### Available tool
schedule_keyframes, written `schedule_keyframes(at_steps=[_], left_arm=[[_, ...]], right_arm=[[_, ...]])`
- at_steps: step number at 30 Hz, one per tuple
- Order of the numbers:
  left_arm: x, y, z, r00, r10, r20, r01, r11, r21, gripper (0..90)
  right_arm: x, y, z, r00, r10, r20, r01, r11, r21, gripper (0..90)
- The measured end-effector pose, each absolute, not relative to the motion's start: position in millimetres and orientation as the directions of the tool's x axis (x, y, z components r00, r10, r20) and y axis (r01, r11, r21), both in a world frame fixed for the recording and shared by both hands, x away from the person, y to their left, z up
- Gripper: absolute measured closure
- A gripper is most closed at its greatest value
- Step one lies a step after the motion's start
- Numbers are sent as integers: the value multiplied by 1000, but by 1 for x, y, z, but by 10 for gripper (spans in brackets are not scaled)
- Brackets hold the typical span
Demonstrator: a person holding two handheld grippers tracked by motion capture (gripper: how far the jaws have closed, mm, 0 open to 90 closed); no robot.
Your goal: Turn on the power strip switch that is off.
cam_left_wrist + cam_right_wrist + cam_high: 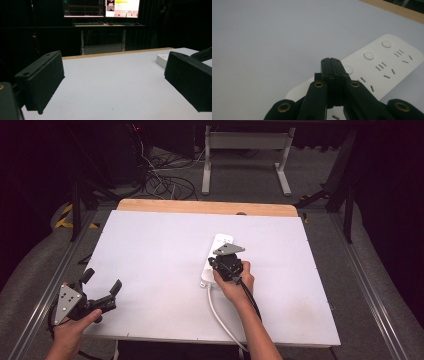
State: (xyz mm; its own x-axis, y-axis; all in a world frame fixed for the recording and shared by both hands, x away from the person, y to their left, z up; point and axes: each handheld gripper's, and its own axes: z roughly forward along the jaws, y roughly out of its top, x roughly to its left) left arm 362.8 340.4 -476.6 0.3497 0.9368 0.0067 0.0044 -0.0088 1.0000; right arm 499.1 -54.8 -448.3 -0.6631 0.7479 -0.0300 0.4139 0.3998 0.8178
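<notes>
A white power strip (220,244) lies near the middle of the white table (150,260), its white cable (220,317) running toward the front edge. In the right gripper view the strip (384,67) shows round buttons and socket slots. My right gripper (333,65) is shut with nothing between its jaws, its tip just over the strip next to the nearest round button (348,69). From above, the right gripper (226,261) sits over the strip's near half. My left gripper (102,280) stands open at the front left corner, with only bare table between its pads (42,82).
A wooden strip (207,207) edges the table's far side. Beyond it stand a white desk frame (247,150) and tangled cables (165,180) on the floor. Monitors (101,8) glow in the dark background. Metal rails (370,285) run along both table sides.
</notes>
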Motion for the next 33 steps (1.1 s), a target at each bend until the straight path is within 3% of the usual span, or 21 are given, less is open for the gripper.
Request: schedule_keyframes(at_steps=[18, 33], left_arm=[[375, 332, -473, 359, 933, -1, -26, 11, 1000, 32], [384, 324, -472, 389, 921, 2, -34, 12, 999, 33]], right_arm=[[466, -106, -420, -598, 797, -87, 178, 237, 955, 900], [435, -183, -408, -496, 868, -5, 145, 88, 985, 900]])
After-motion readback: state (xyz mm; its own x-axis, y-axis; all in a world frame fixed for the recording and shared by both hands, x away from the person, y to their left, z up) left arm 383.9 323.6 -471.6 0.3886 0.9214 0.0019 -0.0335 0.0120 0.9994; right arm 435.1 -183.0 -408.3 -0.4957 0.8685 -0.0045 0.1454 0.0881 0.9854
